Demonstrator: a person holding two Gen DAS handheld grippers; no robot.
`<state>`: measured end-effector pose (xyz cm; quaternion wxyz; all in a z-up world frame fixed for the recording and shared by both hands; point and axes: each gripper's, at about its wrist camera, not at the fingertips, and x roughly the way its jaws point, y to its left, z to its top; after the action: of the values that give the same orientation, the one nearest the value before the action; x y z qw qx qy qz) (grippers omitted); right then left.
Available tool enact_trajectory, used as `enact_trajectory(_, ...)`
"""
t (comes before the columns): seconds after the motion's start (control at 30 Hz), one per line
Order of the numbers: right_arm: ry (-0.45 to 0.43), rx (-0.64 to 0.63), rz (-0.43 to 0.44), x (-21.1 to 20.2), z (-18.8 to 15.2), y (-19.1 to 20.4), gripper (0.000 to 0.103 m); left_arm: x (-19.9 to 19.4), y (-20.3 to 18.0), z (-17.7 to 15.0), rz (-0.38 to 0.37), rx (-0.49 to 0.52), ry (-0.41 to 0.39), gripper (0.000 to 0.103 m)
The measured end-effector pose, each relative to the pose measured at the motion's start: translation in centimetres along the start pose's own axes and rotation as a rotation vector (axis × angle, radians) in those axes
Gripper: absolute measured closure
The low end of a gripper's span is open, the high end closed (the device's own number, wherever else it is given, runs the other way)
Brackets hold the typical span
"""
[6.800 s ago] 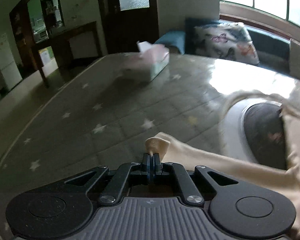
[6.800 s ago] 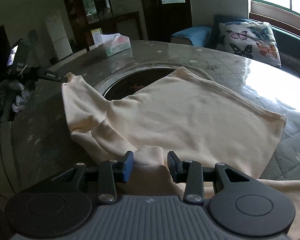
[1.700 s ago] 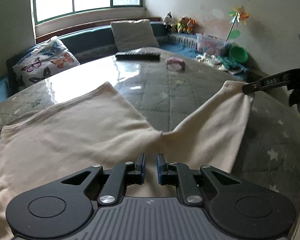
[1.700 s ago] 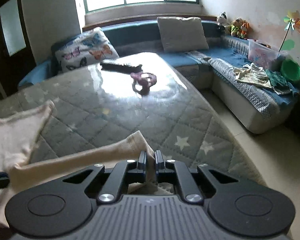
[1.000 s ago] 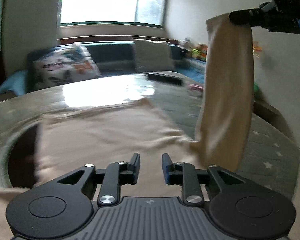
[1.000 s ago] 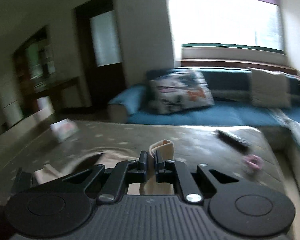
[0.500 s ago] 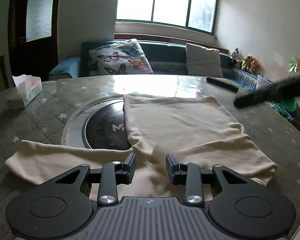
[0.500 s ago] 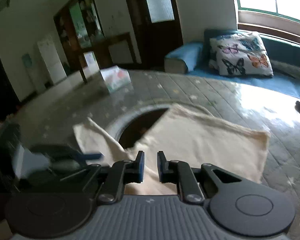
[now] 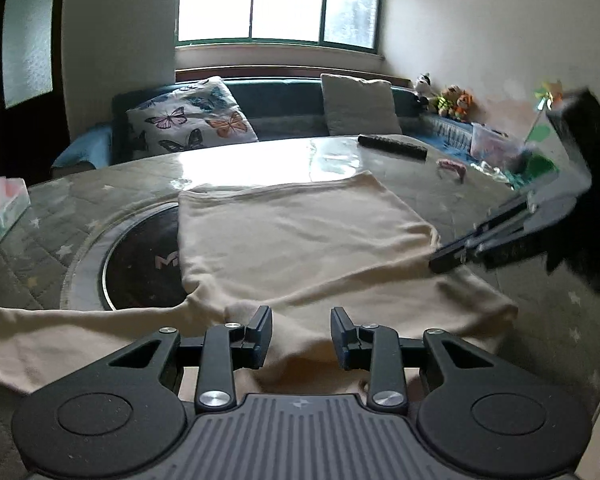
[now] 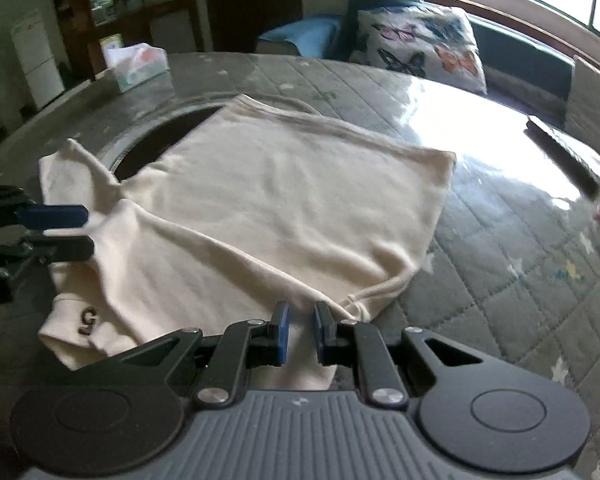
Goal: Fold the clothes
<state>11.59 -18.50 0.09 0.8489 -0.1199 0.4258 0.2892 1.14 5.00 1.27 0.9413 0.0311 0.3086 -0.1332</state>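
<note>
Left gripper [image 9: 300, 332] jaws are set wide, nothing held; cream cloth lies under and between them. Right gripper [image 10: 298, 330] jaws are narrowly parted, over cloth but not pinching it as far as can be seen. In the left view the right gripper is seen blurred at the shirt's right edge, tips near the fabric.

The shirt [image 10: 284, 200] is spread flat on the table [image 10: 500, 280], body partly over the dark inset ring [image 9: 140, 264]. One sleeve [image 10: 188, 268] is laid diagonally across the body; the other sleeve [image 9: 60, 332] is stretched out to the left.

Change: a second ago the right sleeve was being held up in the air, clamped by the right gripper; it is now released and laid over the body. Left jaws were opened wider over the same time. First sleeve fold is judged done; the left sleeve is likely next.

Writing: a dark "G"-like mark [image 10: 87, 316] is seen on the cuff; an "M" [image 9: 165, 261], partly covered, is read on the ring. Tissue box [image 10: 140, 65] print is too blurred to read.
</note>
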Motion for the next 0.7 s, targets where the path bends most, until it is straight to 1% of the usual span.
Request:
enact_trajectory(0.1, -0.022, -0.051, 0.04, -0.6, 0.8, 1.1, 0.09, -0.5, 0.1, -0.9, 0.001, 0.043, 0.018, 0.067)
enact_trajectory(0.13, -0.03, -0.068, 0.052, -0.6, 1.1, 1.5, 0.09, -0.4, -0.1, -1.2, 0.012, 0.06, 0.027, 0.067)
enact_trajectory(0.23, -0.041, -0.096, 0.085, -0.3, 1.9, 2.6, 0.089, 0.2, -0.6, -1.9, 0.065, 0.117, 0.048, 0.067)
enact_trajectory(0.37, -0.045, -0.125, 0.115, 0.4, 2.7, 4.0, 0.089, 1.5, -1.2, -1.7, 0.142, 0.151, 0.03, 0.067)
enact_trajectory(0.43, -0.048, -0.138, 0.13, 0.7, 3.2, 4.6, 0.089, 1.6, -1.4, -1.5, 0.182, 0.171, 0.007, 0.073)
enact_trajectory(0.47, -0.052, -0.147, 0.138, 0.9, 3.4, 5.0, 0.089, 1.4, -1.2, -1.5, 0.188, 0.166, -0.002, 0.079)
enact_trajectory(0.53, -0.053, -0.155, 0.155, 1.1, 3.7, 5.5, 0.089, 0.9, -0.5, -1.4, 0.208, 0.142, -0.004, 0.084)
enact_trajectory(0.57, -0.055, -0.162, 0.167, 1.3, 3.9, 5.8, 0.089, 0.7, -0.1, -1.4, 0.218, 0.13, -0.004, 0.09)
enact_trajectory(0.63, -0.059, -0.178, 0.191, 1.8, 4.1, 6.6, 0.088, 0.2, 0.9, -1.6, 0.233, 0.105, 0.01, 0.09)
enact_trajectory(0.7, -0.055, -0.196, 0.227, 2.6, 4.2, 7.6, 0.088, -0.3, 2.2, -1.8, 0.23, 0.061, 0.03, 0.09)
